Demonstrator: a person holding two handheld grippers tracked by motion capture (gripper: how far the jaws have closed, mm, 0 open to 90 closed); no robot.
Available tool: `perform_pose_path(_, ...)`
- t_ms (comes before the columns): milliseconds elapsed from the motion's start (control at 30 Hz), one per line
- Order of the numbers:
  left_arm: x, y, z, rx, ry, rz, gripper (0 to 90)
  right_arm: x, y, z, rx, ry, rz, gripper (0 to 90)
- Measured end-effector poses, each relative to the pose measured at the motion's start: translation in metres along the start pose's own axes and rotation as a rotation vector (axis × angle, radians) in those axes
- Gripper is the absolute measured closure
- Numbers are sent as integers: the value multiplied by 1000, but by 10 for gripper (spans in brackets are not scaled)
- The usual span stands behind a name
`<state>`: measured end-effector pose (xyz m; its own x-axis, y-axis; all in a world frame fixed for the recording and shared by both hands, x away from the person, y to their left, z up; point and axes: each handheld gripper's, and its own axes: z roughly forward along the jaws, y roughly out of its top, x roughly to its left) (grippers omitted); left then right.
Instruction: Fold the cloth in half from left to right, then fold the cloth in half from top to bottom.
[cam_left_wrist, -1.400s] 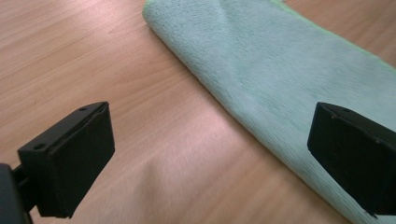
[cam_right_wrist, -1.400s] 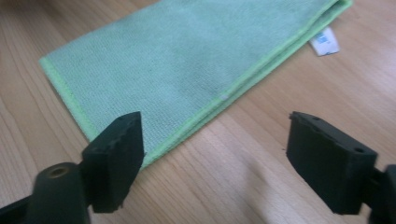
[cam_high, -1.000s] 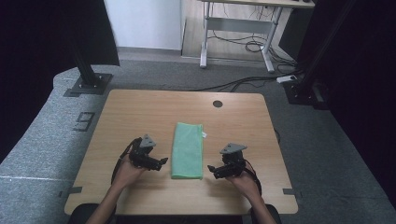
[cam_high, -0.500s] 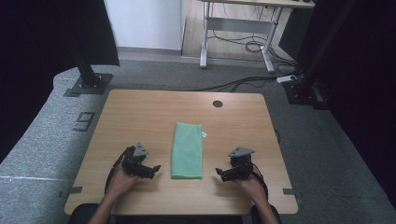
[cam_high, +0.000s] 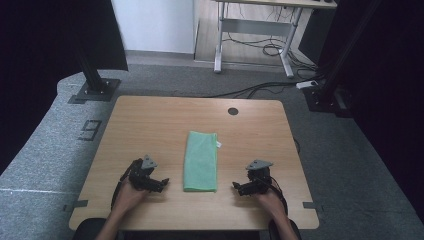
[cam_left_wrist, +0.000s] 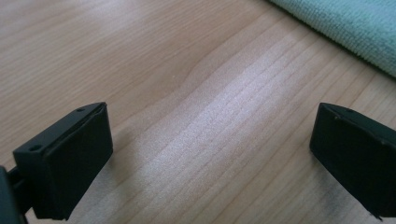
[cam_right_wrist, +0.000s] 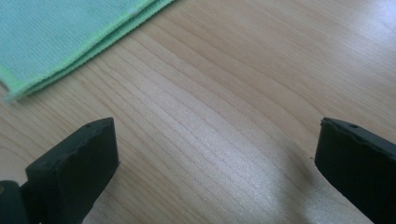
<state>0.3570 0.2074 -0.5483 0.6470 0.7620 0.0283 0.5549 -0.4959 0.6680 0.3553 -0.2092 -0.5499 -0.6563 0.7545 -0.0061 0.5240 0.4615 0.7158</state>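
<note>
A green cloth, folded into a long narrow strip, lies in the middle of the wooden table. My left gripper rests low on the table to the cloth's left, open, with bare wood between its jaws. The cloth's edge crosses the top right of the left gripper view. To the right of the cloth my right gripper sits low on the table, open and holding nothing. The cloth's folded corner fills the top left of the right gripper view.
A dark round cable hole sits near the table's far edge. A small white tag sticks out of the cloth's right side. Black stand bases and a desk frame with cables stand on the grey floor beyond the table.
Both grippers have drawn back from the cloth's sides toward the table's near edge and dropped lower. The cloth has not moved.
</note>
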Motion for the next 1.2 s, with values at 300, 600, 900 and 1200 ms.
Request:
perform_pose_path(300, 3, 1, 1, 14, -17, -31, 0, -1, -4, 4, 7, 4, 2, 0)
perform_pose_path(600, 2, 1, 1, 15, -13, -38, 0, -2, -5, 4, 1, 8, 9, 0)
perform_pose_path(900, 2, 1, 1, 15, -13, -38, 0, -2, -5, 4, 1, 8, 9, 0)
perform_pose_path(1200, 2, 3, 4, 15, 1, -55, 0, -2, -5, 4, 1, 8, 9, 0)
